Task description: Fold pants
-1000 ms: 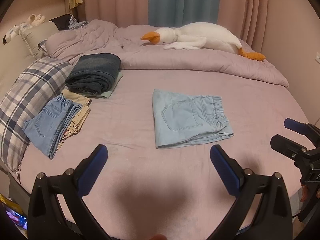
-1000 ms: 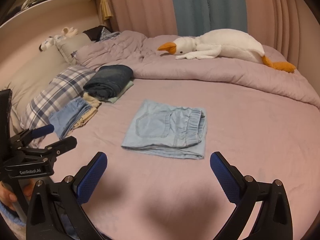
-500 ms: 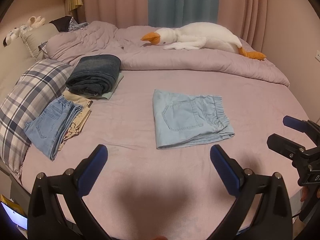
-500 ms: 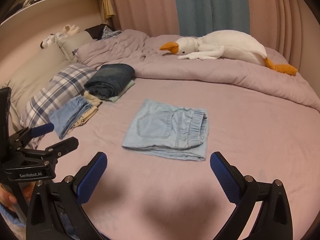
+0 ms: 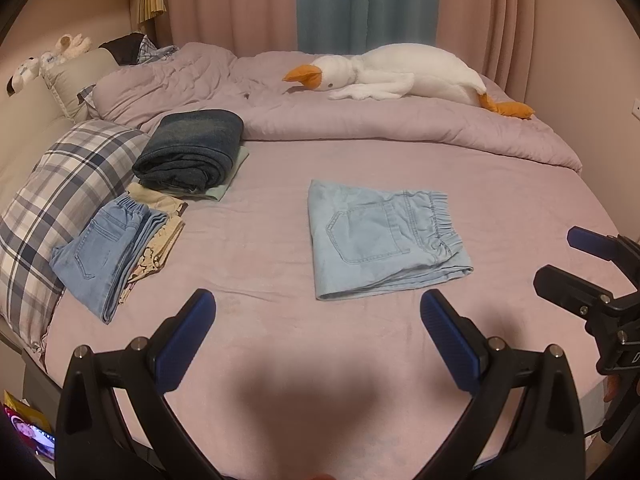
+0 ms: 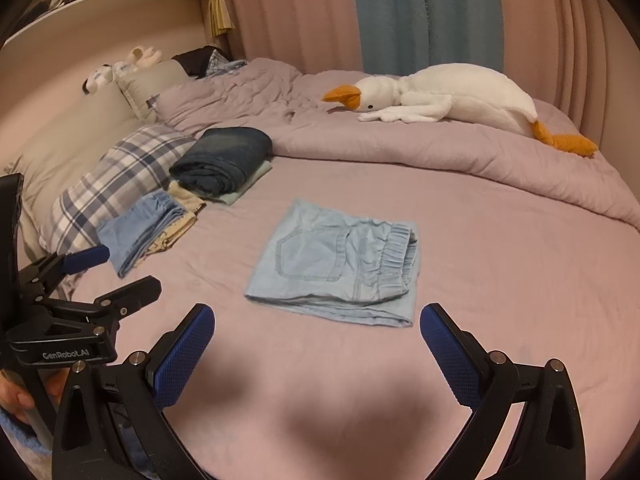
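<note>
Left hand-held gripper (image 5: 318, 314) and right hand-held gripper (image 6: 316, 330) both gape wide, empty, held above the bed (image 5: 260, 332) near its front edge. Light-blue pants (image 5: 380, 236) lie mid-bed, just ahead, folded into a flat rectangle. Judgement: folding looks complete; next move probably a pinch at one edge to carry them to the folded clothes (image 5: 120, 248) by the pillow (image 5: 52, 200).

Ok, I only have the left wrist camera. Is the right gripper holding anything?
Observer: No. The right gripper is open and empty, short of the folded light-blue pants.
Operator: What's above the headboard?
Observer: A shelf with pale items, too blurred to name.
Operator: And my left gripper from outside?
Observer: The left gripper is open, and a hand grips its handle.
</note>
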The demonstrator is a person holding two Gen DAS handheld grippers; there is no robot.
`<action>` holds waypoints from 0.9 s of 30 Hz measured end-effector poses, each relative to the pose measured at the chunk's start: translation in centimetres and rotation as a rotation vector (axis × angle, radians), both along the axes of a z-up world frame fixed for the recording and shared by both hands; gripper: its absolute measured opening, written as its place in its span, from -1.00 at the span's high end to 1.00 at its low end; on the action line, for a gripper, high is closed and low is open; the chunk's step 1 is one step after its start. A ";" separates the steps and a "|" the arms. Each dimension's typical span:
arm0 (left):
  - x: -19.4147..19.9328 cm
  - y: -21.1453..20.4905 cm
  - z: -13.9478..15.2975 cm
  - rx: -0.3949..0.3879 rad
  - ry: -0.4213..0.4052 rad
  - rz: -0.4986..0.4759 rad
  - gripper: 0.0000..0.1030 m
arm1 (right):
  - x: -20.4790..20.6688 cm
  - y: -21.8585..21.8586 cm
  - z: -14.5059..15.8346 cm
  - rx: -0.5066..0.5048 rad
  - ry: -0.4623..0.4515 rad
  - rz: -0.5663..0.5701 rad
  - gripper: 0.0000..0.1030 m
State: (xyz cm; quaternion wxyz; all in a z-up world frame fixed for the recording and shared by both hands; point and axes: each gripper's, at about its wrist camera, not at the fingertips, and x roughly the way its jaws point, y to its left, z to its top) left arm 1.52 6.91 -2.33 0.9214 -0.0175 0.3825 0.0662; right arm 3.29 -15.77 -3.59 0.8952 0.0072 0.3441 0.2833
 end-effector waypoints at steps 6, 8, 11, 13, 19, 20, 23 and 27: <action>0.0 0.2 -0.1 -0.002 0.005 0.000 -0.99 | -0.1 0.2 0.0 -0.001 0.000 -0.002 -0.98; 0.0 0.3 -0.2 -0.003 0.007 0.002 -0.99 | -0.1 0.2 0.0 -0.002 0.000 -0.002 -0.98; 0.0 0.4 -0.2 -0.003 0.007 0.002 -0.99 | -0.1 0.2 0.0 -0.002 -0.001 -0.003 -0.98; 0.0 0.5 -0.2 -0.002 0.008 0.000 -0.99 | -0.1 0.2 0.0 -0.002 -0.001 -0.001 -0.98; 0.1 0.4 -0.3 -0.003 0.008 0.001 -0.99 | -0.1 0.3 0.0 -0.002 -0.001 0.000 -0.98; 0.1 0.4 -0.3 -0.003 0.008 0.001 -0.99 | 0.0 0.3 0.0 -0.003 -0.002 0.000 -0.98; 0.1 0.5 -0.3 -0.003 0.008 0.001 -0.99 | -0.1 0.3 0.0 -0.002 -0.001 0.000 -0.98; 0.1 0.4 -0.3 -0.002 0.008 0.002 -0.99 | -0.1 0.3 0.0 -0.002 -0.001 -0.001 -0.98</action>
